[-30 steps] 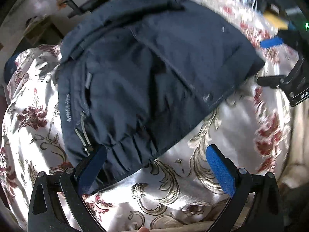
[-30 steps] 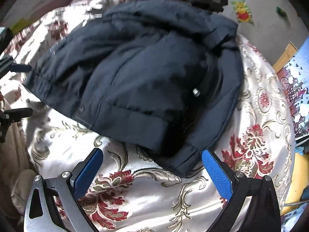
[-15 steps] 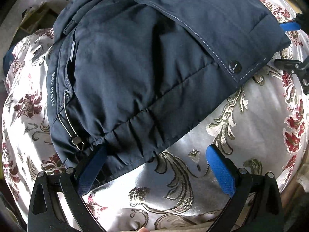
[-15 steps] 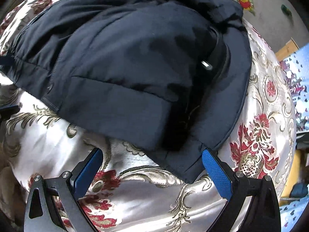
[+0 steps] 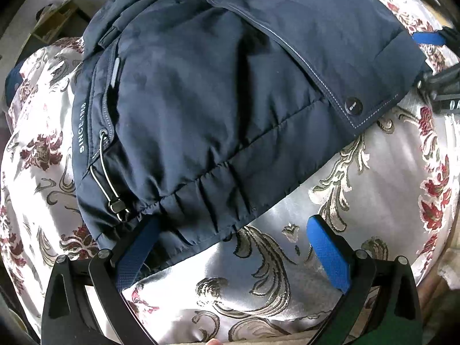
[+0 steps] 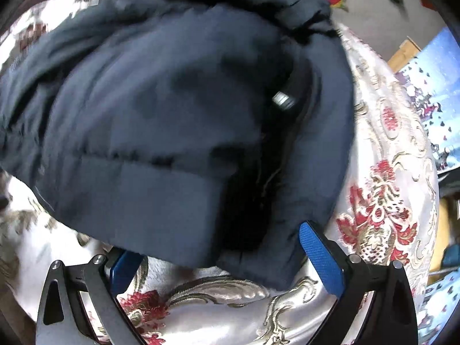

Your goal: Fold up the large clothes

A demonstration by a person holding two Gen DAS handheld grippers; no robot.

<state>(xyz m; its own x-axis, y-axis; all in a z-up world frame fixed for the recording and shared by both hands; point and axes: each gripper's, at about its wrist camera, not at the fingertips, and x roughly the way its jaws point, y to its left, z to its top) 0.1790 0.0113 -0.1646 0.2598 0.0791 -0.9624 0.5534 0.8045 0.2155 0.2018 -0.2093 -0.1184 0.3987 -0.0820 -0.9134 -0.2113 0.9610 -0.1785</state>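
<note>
Jacket (image 5: 230,92), navy, lay bunched on the floral cloth (image 5: 373,201) and filled the upper half of both my wrist views. Left view: its gathered hem ran from 8 o'clock toward 3 o'clock. A flap with a dark snap (image 5: 353,105) sat at 2 o'clock. White lettering (image 5: 82,128) ran up the edge at 9 o'clock, and a cord with a metal toggle (image 5: 116,207) hung just below it.

My left gripper (image 5: 230,247) was spread wide. Its left pad (image 5: 138,253) was tucked under the hem and touching fabric; its right pad (image 5: 327,256) stood over bare cloth, apart from the jacket. Nothing was pinched between them.

My right gripper (image 6: 221,261) was also spread. This view was blurred. The folded corner of the jacket (image 6: 172,115) hung down between the fingers at 6 o'clock. The left pad (image 6: 123,270) was partly hidden under the fabric edge; the right pad (image 6: 322,258) sat just beside the corner. I could not tell whether it touched. A small metal snap (image 6: 283,99) showed at 1 o'clock beside a dark fold.

Right gripper's blue pad (image 5: 428,38) showed at 2 o'clock in the left view, at the jacket's far edge.

Cloth (image 6: 373,201) showed red flowers at 4 o'clock in the right view.
</note>
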